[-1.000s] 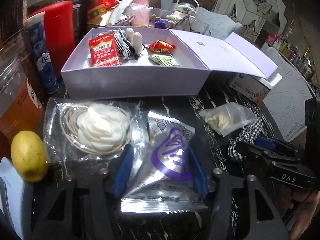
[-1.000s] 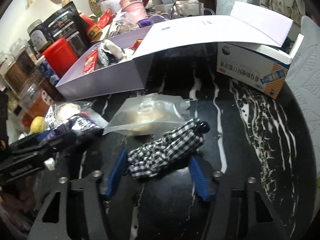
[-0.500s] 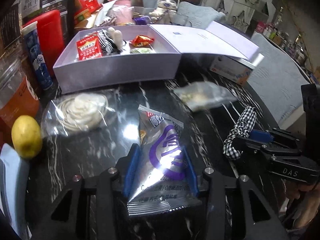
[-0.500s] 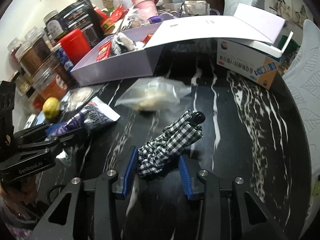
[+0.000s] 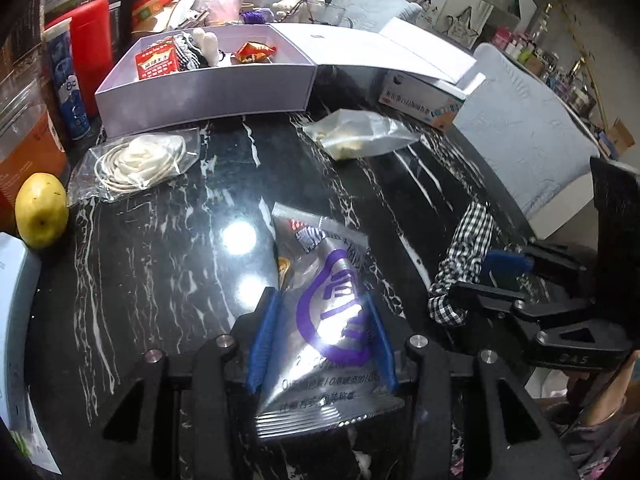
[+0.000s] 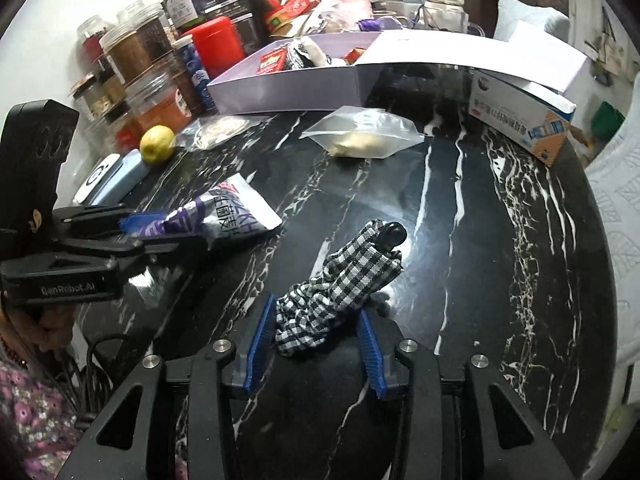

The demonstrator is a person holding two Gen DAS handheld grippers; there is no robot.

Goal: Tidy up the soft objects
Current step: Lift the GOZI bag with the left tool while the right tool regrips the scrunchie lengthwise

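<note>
My left gripper (image 5: 320, 300) is shut on a silver snack packet with a purple logo (image 5: 328, 380), which it holds above the black marble table (image 5: 160, 280). From the right wrist view, the same left gripper (image 6: 160, 232) shows at the left with the packet (image 6: 236, 212) sticking out. A black-and-white checkered cloth (image 6: 352, 268) with a black knob at its far end sits between the blue pads of my right gripper (image 6: 316, 312). Its jaws are opening, though both pads still touch the cloth. The open lilac box (image 5: 200, 92) holds several small items.
A clear bag of coiled white cord (image 5: 140, 160) and a clear bag of beige lumps (image 5: 356, 136) lie before the box. A yellow fruit (image 5: 40, 216), red canister (image 5: 94, 48) and jars (image 6: 152, 64) crowd the left. A medicine carton (image 6: 520, 120) sits under the box lid.
Both grippers have drawn back from the lilac box, which now looks farther off. The left jaws closed in on the snack packet. The right gripper carried the checkered cloth along.
</note>
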